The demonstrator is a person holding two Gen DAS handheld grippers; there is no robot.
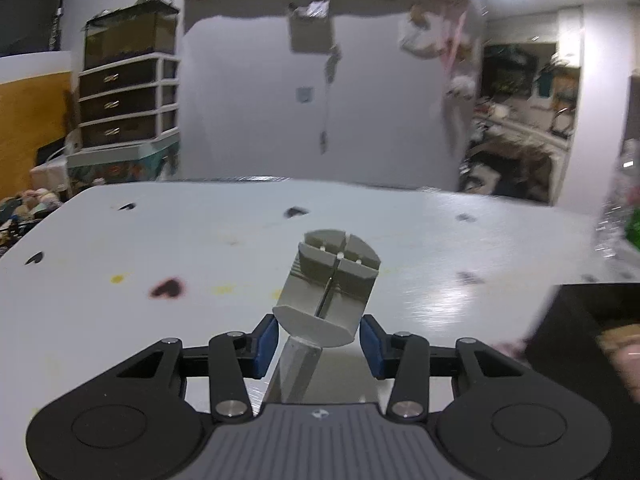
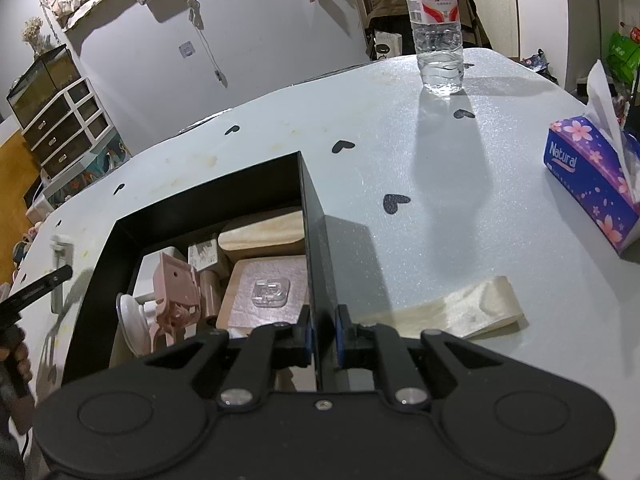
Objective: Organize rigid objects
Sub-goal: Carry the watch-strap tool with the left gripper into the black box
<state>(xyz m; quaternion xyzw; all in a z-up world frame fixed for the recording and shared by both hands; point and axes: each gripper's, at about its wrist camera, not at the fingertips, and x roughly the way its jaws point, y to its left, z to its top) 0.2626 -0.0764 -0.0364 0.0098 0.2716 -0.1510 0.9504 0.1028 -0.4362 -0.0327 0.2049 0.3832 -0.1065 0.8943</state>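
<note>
Left gripper (image 1: 318,346): low centre of the left wrist view; blue pads (image 1: 266,346) set apart, not pressing anything that can be made out.
Grey plastic tool (image 1: 330,286): centre of that view, between and beyond the pads, tilted, slotted round head up; clear handle running back under the gripper; contact with pads cannot be told.
Right gripper (image 2: 322,338): low centre of the right wrist view; jaws nearly together, clamped on the right wall of the black box (image 2: 314,240).
Black box: left half of that view, open top, on the white table (image 2: 420,168).
Box contents: pink clip-like holder (image 2: 176,292), clear adhesive hook (image 2: 271,292) on a pink card, pale wooden block (image 2: 264,232).
Water bottle (image 2: 436,28): upper right, upright.
Tissue pack (image 2: 592,180): right edge.
Cream ribbon strip (image 2: 460,308): just beside the box, lower right.
</note>
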